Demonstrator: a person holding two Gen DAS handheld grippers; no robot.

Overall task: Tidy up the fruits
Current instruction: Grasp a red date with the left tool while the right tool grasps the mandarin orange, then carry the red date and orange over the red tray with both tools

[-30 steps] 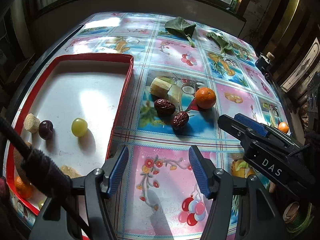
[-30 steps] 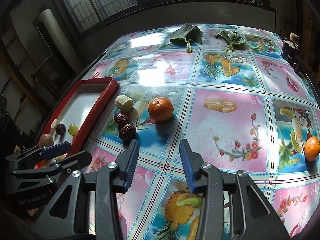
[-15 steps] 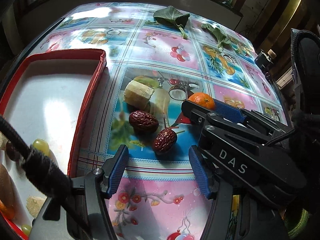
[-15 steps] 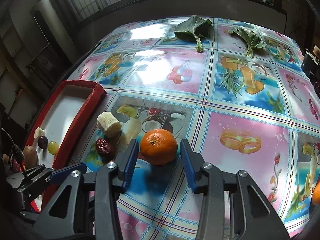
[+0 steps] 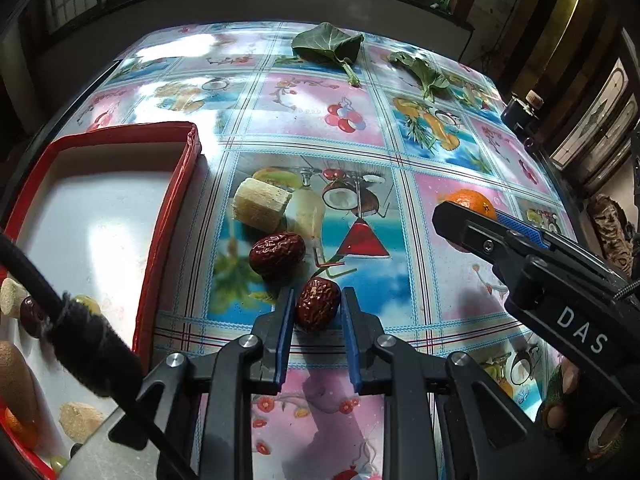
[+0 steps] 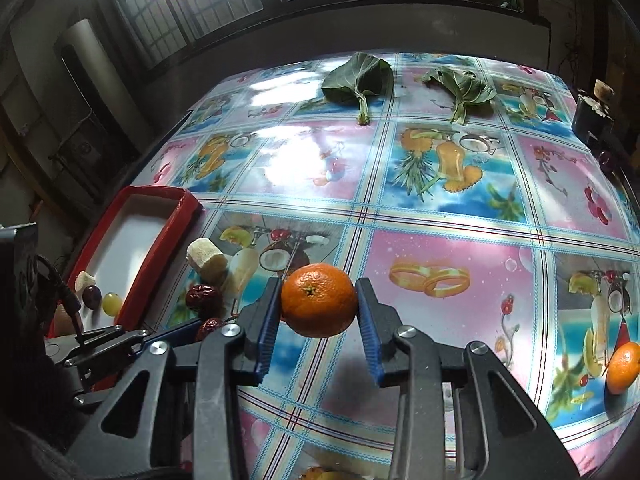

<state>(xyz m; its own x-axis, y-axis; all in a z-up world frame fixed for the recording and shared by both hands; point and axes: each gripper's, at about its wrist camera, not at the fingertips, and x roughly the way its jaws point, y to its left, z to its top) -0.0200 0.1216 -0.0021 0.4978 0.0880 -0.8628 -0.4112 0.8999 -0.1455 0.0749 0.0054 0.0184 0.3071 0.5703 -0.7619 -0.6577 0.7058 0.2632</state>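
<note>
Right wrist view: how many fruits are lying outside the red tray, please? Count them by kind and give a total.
mandarins: 2
red dates: 2
banana piece, pale and peeled: 1
Total: 5

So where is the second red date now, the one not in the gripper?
In the left wrist view the free red date lies on the tablecloth, between the banana piece behind it and the gripped date, right of the red tray.
</note>
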